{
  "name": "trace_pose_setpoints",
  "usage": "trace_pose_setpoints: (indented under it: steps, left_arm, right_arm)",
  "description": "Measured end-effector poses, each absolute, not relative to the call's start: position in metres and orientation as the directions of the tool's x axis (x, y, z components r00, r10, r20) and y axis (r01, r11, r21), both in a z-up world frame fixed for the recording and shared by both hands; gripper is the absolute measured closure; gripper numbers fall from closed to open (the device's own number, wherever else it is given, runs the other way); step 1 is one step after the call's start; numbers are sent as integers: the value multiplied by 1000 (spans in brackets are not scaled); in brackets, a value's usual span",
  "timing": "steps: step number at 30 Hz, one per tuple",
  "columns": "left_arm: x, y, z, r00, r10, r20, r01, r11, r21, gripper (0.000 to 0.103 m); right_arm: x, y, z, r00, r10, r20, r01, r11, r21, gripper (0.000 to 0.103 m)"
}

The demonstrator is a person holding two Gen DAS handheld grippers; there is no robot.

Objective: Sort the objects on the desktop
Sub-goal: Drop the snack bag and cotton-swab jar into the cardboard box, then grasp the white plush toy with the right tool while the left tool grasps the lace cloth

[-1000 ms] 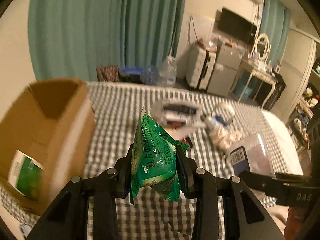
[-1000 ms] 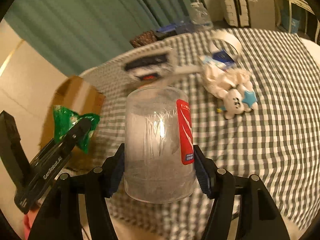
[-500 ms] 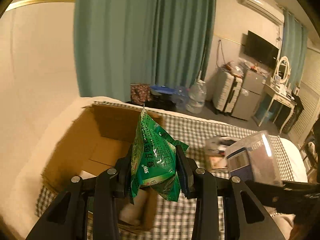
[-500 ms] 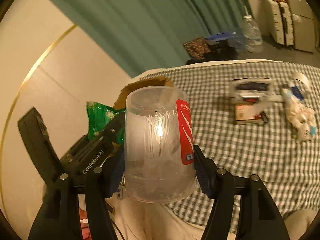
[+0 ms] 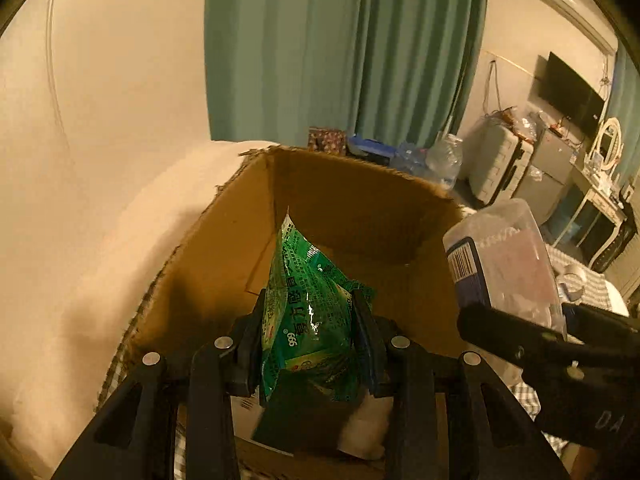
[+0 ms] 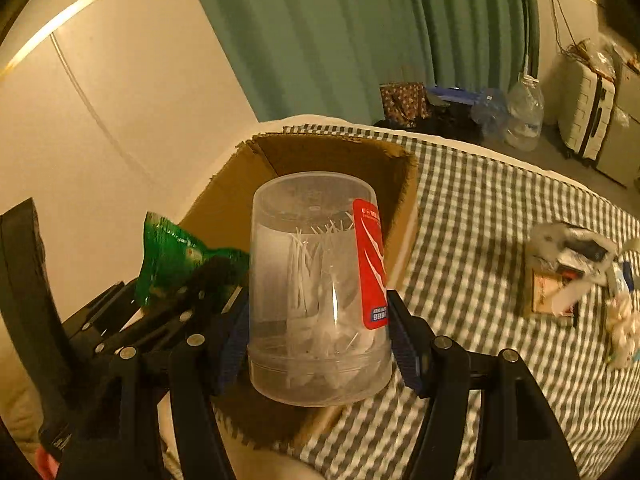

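Both grippers swing from the checked bed to the cardboard box [image 5: 224, 264].
Left gripper [image 5: 310, 344] clamps green packet [image 5: 308, 312] over the box; right gripper [image 6: 318, 344] grips clear jar [image 6: 316, 288] beside it. Risk: grippers collide, or the jar clips the box rim and misses.

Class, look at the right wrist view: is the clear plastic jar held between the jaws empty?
No: the clear plastic jar has thin white sticks showing through its wall.
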State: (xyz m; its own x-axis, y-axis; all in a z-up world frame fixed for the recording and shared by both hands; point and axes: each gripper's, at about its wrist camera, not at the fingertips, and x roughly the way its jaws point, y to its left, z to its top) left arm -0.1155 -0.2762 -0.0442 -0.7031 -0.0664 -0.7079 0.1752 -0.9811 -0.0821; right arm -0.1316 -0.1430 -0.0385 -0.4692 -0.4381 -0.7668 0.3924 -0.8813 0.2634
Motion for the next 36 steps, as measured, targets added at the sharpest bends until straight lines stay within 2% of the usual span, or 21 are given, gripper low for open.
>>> trace_pose_setpoints:
  steps: [2,3,5,7,9,13,17,24,29,35,36]
  left_arm:
    - [-119,-279,-49,-699,-65,-712,173,-982,-80,65]
    - [-120,-279,-51,-695,-73,-716,175,-982,-70,62]
    - [-121,-276,-54,-686,-98,-721,179,-983,-37,47]
    - [-118,-274,-52,-688,-126,-714,190,-982,-10,18]
    - [-108,-274,-47,-694,-132,-708,198,-980,-12,16]
    - [-99,-267,-35,-696,-131,-706,209,-978,-25,10]
    - [-87,-240,-22,-724,-113,-681,170,-985,-17,6]
    - [-67,-155,-6,-771,-35,-636,77,-996,-39,4]
    - [-58,-96,-12,-783,24,-622,21,-998,-64,2]
    - [-68,-39,-44,-727,59,-684,-18,-998,-67,2]
    - [-71,-30,-50,-720,61,-691,-30,-998,-57,2]
  right_arm:
    - [-139,-150,-45,-473,-433,-767,396,-882,254,40]
    - [-140,-152,-46,-479,-429,-766,399,-884,246,40]
    - [-142,-154,-46,-496,-424,-758,396,-887,238,39]
    - [-145,-152,-43,-507,-432,-746,381,-889,255,35]
    - [-146,-145,-36,-521,-446,-728,367,-887,281,32]
    - [-136,-126,-18,-564,-428,-706,347,-899,268,32]
    - [-118,-92,-3,-626,-364,-690,288,-930,229,32]
    - [-82,-1,4,-703,-195,-684,156,-981,119,32]
    - [-61,87,-6,-734,-75,-675,12,-995,98,27]
    - [-65,174,-49,-697,3,-717,-127,-985,120,26]
    - [-68,185,-61,-687,49,-725,-172,-980,96,26]
